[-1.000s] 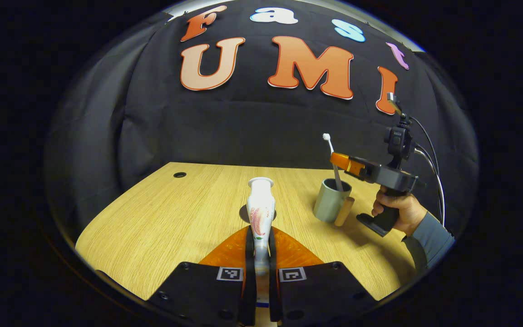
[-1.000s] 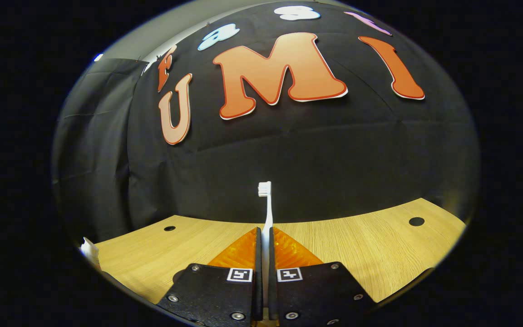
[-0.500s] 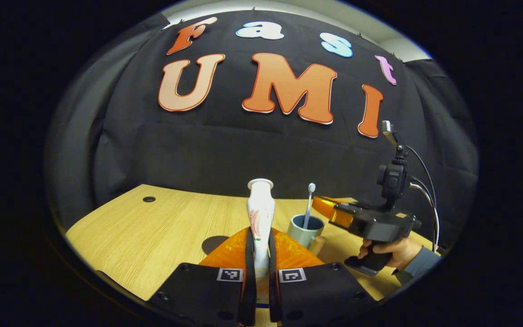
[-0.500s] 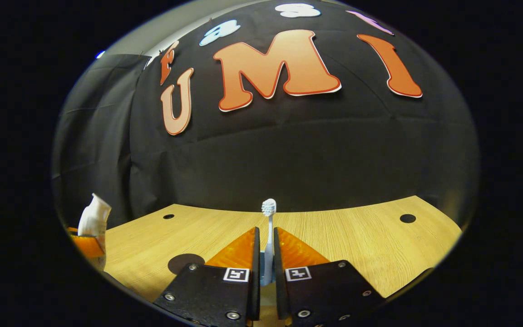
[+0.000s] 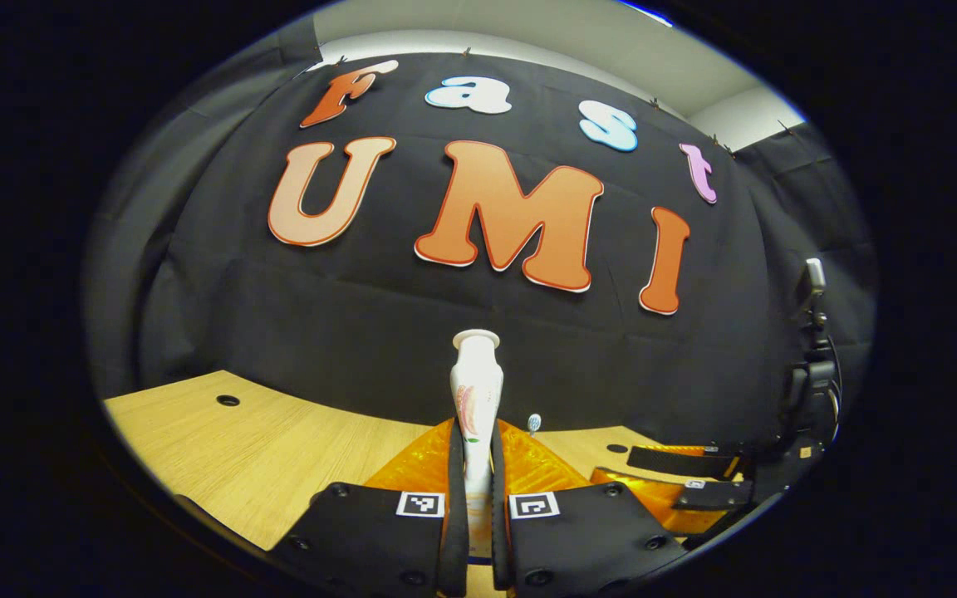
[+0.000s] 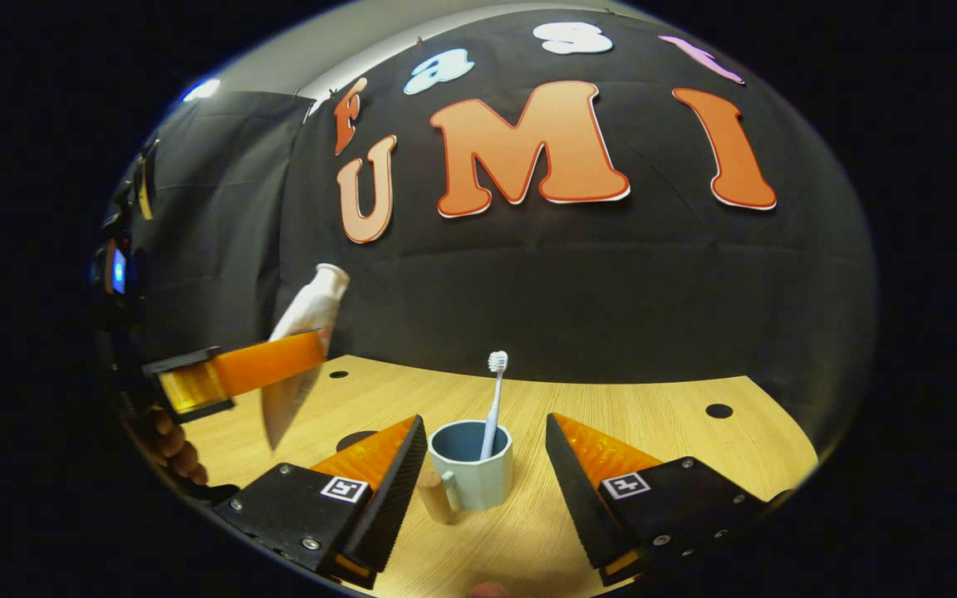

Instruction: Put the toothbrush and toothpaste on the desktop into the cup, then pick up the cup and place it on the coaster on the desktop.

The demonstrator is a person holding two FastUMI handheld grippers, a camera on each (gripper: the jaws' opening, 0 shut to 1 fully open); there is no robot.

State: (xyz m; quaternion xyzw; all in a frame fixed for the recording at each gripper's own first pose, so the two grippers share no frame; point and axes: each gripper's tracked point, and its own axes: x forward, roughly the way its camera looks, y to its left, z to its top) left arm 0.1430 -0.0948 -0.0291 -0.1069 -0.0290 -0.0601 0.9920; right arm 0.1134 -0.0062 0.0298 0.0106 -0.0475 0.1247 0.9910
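In the left gripper view the left gripper (image 5: pixel 475 498) clamps its fingers on the upright toothpaste (image 5: pixel 476 390) above the table (image 5: pixel 262 440), while in the right gripper view the right gripper (image 6: pixel 483 473) spreads its fingers wide around the cup (image 6: pixel 472 473) holding the toothbrush (image 6: pixel 493 399).

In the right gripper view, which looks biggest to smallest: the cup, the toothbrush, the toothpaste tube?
1. Toothpaste tube, though it is held nearer the camera, which may flatter it.
2. Cup.
3. Toothbrush, thin, its lower part hidden inside the cup.
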